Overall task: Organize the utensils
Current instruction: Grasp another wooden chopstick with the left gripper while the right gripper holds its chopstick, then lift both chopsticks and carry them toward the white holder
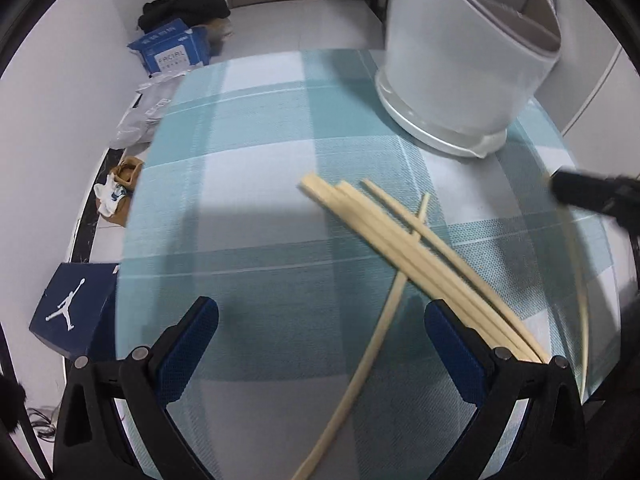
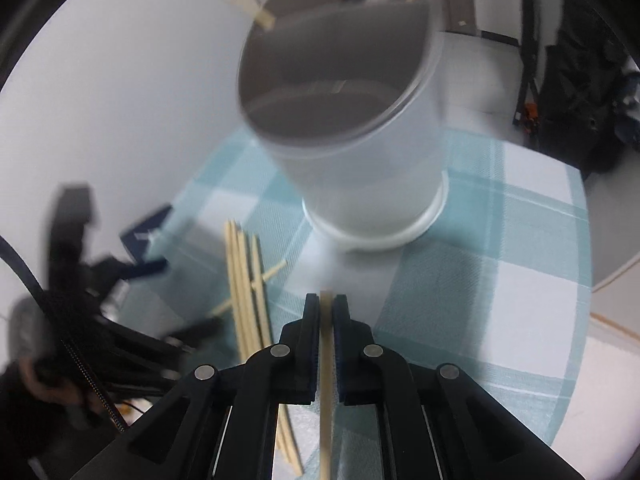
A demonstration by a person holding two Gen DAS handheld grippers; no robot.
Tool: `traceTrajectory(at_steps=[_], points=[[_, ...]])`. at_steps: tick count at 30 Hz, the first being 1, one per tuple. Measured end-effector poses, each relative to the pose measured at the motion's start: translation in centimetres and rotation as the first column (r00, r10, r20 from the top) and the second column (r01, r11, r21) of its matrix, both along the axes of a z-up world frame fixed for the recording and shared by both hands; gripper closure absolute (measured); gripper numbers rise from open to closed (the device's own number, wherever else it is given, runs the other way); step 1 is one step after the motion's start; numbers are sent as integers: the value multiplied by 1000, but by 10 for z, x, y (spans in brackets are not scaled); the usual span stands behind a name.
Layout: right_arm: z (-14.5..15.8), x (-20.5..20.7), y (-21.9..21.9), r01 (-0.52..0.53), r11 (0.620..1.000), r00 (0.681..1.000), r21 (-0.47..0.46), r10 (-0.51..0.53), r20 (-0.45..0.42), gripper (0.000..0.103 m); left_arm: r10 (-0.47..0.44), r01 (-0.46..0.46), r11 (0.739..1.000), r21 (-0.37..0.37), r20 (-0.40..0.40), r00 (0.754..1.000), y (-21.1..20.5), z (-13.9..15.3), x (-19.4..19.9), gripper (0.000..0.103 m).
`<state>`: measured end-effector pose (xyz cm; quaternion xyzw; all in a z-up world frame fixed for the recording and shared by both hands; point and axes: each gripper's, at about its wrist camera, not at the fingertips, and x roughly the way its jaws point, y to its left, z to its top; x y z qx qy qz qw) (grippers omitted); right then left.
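Where the left wrist view looks down, the left tool (image 1: 320,344) hangs with its jaws wide apart and nothing between them, above the checked table (image 1: 248,184). Item: loose chopsticks (image 1: 404,248), a crossed bundle lying flat on the cloth, one end passing behind the tool's right-hand finger. Item: grey utensil holder (image 1: 460,64), upright at the far side, divided inside, with utensil tips showing at its top. The right tool's black tip is in view at the right edge.

In the right wrist view, the right tool (image 2: 327,300) is clamped nearly closed on a single chopstick (image 2: 326,380), which runs lengthwise between the pads, aimed toward the holder (image 2: 360,168); the picture is blurred.

Risk: the thin stick may pivot or slip in the narrow grip and strike the holder's rim. The left tool, coming down on a crossed pile, may scatter sticks off the table edge.
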<state>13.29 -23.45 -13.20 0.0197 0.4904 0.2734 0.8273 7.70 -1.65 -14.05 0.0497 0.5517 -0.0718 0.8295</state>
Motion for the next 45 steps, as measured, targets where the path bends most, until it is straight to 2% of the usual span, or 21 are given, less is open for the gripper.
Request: traceTrajectory(at_steps=[5, 8, 12, 16, 19, 23, 25, 26, 28, 32, 34, 38, 45], points=[[20, -7, -20, 41, 994, 999, 98, -44, 22, 97, -44, 43, 999, 34, 16, 999, -14, 2, 11, 7], [26, -5, -34, 58, 990, 997, 125, -63, 36, 97, -49, 49, 999, 19, 6, 999, -19, 5, 18, 16], [31, -5, -50, 73, 986, 996, 153, -79, 36, 97, -77, 77, 997, 7, -2, 997, -28, 6, 23, 32], [33, -12, -55, 84, 982, 995, 172, -93, 42, 97, -126, 126, 992, 5, -10, 992, -41, 8, 23, 52], [39, -15, -65, 87, 979, 994, 187, -98, 49, 97, -157, 157, 988, 6, -11, 988, -47, 9, 21, 61], [40, -20, -64, 80, 977, 993, 199, -95, 67, 97, -175, 174, 985, -16, -14, 985, -50, 10, 18, 83], [43, -22, -64, 79, 976, 992, 202, -96, 78, 97, -174, 173, 984, -29, -17, 985, -50, 10, 18, 98], [43, -22, -63, 79, 975, 992, 205, -97, 80, 97, -169, 168, 985, -32, -18, 985, -49, 10, 21, 100], [45, -23, -64, 83, 974, 990, 209, -104, 91, 97, -141, 139, 988, -66, -23, 990, -44, 10, 24, 101], [52, -26, -66, 98, 969, 985, 228, -128, 118, 97, -103, 103, 992, -75, 4, 995, -38, 14, 26, 102], [55, -28, -67, 107, 966, 981, 235, -141, 133, 97, -75, 77, 994, -82, 34, 997, -33, 21, 25, 102], [63, -35, -67, 125, 959, 970, 254, -172, 170, 97, 16, 0, 988, -156, 103, 995, -20, 45, 14, 102], [79, -49, -62, 147, 955, 941, 257, -215, 261, 98, 104, -42, 974, -222, 273, 956, -10, 91, -17, 103]])
